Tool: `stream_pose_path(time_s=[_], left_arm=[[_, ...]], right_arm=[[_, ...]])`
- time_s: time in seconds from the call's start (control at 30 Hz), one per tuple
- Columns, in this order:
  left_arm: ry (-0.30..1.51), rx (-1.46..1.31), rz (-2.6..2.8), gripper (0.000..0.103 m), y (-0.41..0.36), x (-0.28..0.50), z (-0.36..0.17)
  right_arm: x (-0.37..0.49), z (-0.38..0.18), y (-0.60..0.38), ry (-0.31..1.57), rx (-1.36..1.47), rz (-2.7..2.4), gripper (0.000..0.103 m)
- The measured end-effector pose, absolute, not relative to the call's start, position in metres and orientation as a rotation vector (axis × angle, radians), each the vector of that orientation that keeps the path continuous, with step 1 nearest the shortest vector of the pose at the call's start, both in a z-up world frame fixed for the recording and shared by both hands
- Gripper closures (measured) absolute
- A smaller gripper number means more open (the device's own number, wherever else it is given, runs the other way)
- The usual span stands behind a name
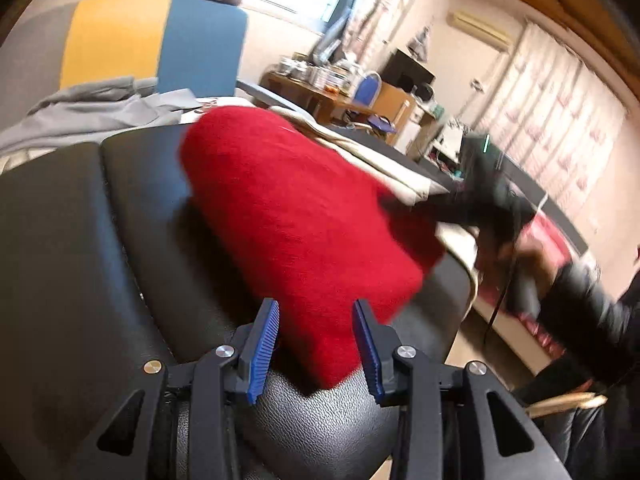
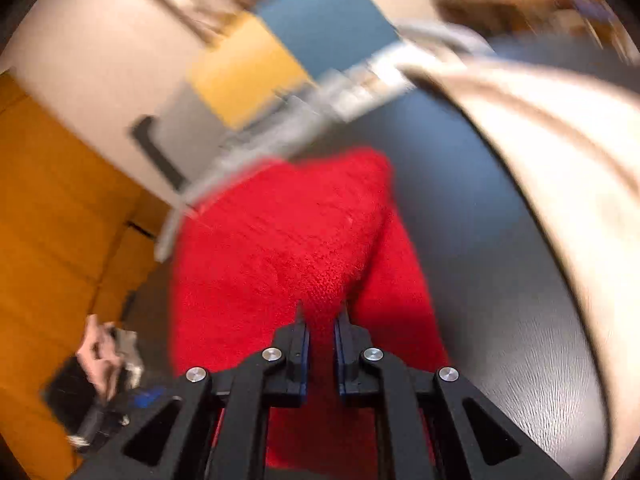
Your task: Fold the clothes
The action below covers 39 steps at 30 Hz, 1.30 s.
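Black padded surface (image 1: 72,240) supports the red knit garment (image 1: 296,216). Right gripper (image 2: 322,316) is clamped on a raised fold of it. Left gripper (image 1: 316,322) jaws stand apart, straddling the garment's near edge without pressing.

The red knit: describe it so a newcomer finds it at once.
Start at the black padded surface that fills the foreground. The red knit lies along its middle, with grey clothes behind it and a cream cloth beside it. It is the only bright red, fuzzy piece there.
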<state>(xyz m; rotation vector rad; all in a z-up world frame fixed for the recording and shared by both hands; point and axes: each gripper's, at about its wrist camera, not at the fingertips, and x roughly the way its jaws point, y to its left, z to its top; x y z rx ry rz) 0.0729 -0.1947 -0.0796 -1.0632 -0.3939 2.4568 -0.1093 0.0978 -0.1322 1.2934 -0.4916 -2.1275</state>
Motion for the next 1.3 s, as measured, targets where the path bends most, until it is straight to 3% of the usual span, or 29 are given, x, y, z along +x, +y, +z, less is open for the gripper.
stream_pose_path(time_s=[0.13, 0.23, 0.4, 0.63, 0.8, 0.93, 1.07, 1.3], left_arm=[[-0.557, -0.997, 2.491, 0.064, -0.212, 0.053, -0.069], [-0.59, -0.95, 2.533, 0.064, -0.209, 0.015, -0.057], [-0.487, -0.96, 2.586, 0.064, -0.192, -0.058, -0.048], [-0.137, -1.219, 2.552, 0.065, -0.14, -0.141, -0.082], [0.109, -1.241, 2.621, 0.065, -0.095, -0.163, -0.099], [0.054, -1.229, 2.645, 0.065, -0.094, -0.157, -0.098], [0.053, -1.206, 2.64, 0.065, -0.099, -0.149, -0.093], [0.056, -1.201, 2.678, 0.062, -0.089, -0.139, -0.088]], right_arm=[[-0.108, -0.171, 0.118, -0.652, 1.347, -2.077, 0.093], [-0.11, -0.173, 0.119, -0.654, 1.337, -2.058, 0.093], [-0.12, -0.184, 0.132, -0.72, 1.33, -1.963, 0.094], [-0.121, -0.193, 0.14, -0.68, 1.28, -1.896, 0.095], [-0.11, -0.193, 0.133, -0.614, 1.2, -1.945, 0.095], [-0.112, -0.19, 0.133, -0.617, 1.207, -1.946, 0.095], [-0.114, -0.158, 0.136, -0.49, 1.204, -2.012, 0.085], [-0.085, -0.099, 0.11, -0.135, 1.053, -2.063, 0.085]])
